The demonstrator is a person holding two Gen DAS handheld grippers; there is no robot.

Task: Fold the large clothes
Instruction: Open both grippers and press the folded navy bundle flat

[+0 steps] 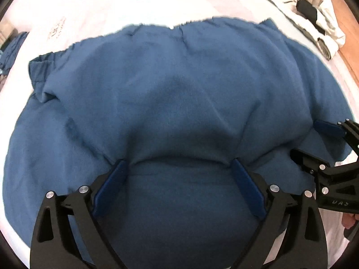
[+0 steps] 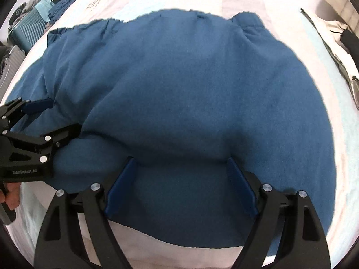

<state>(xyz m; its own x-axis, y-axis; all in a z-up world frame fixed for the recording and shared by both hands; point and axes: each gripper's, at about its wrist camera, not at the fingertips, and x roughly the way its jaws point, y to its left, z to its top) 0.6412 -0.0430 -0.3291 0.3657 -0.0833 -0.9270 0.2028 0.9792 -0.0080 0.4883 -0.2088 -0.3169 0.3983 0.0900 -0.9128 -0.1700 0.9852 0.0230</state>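
Observation:
A large blue garment (image 1: 175, 94) lies spread on a white bed, its gathered band at the far edge; it also fills the right wrist view (image 2: 184, 89). My left gripper (image 1: 180, 163) is open, its blue pads wide apart over the near fold of the cloth. My right gripper (image 2: 180, 160) is open the same way over the garment's near edge. Each gripper shows in the other's view: the right one (image 1: 314, 141) at the right edge, the left one (image 2: 58, 116) at the left edge, both open against the cloth.
The white bed sheet (image 1: 112, 4) surrounds the garment. A pile of white and black clothes (image 1: 314, 15) lies at the bed's far right. A teal suitcase (image 2: 29, 29) and more blue cloth (image 2: 65, 4) stand off the bed's far left.

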